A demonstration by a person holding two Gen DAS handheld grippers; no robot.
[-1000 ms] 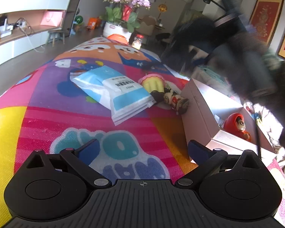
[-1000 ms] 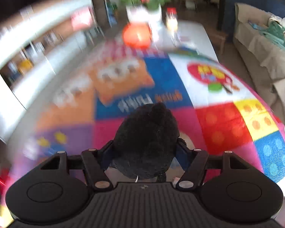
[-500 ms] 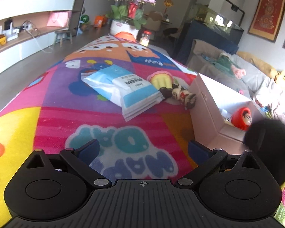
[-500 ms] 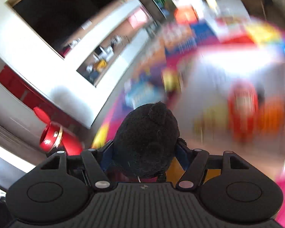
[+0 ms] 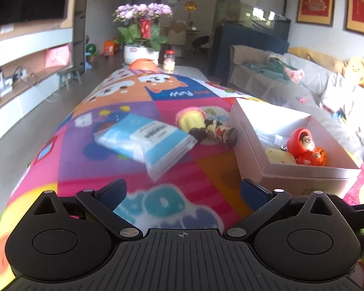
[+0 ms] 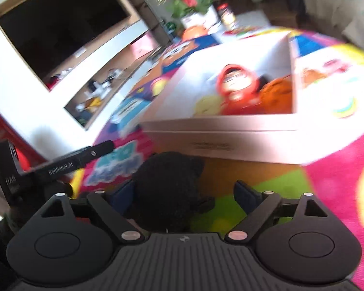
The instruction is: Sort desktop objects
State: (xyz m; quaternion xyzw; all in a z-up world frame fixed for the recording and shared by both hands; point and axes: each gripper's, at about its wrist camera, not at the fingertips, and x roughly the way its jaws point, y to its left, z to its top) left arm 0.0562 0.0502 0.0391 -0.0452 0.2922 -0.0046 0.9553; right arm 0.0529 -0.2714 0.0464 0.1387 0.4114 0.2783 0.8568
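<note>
Plush [image 6: 167, 189] sits w/ our right gripper [image 6: 184, 194], jaws just opening, right pad clear of it (box [image 6: 220, 131] just ahead); left gripper [image 5: 183, 190] apart, empty.

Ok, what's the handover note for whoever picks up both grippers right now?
Left tongs: open, empty, above the play mat.
Right tongs: jaws have just been opening; black plush toy between them, one pad clear of it, short of the white box.
Done: red doll and a yellow piece lie in the box.
Left: plush into the box, then wipes pack, cupcake toy and small figurine, all on the mat beside it.
</note>
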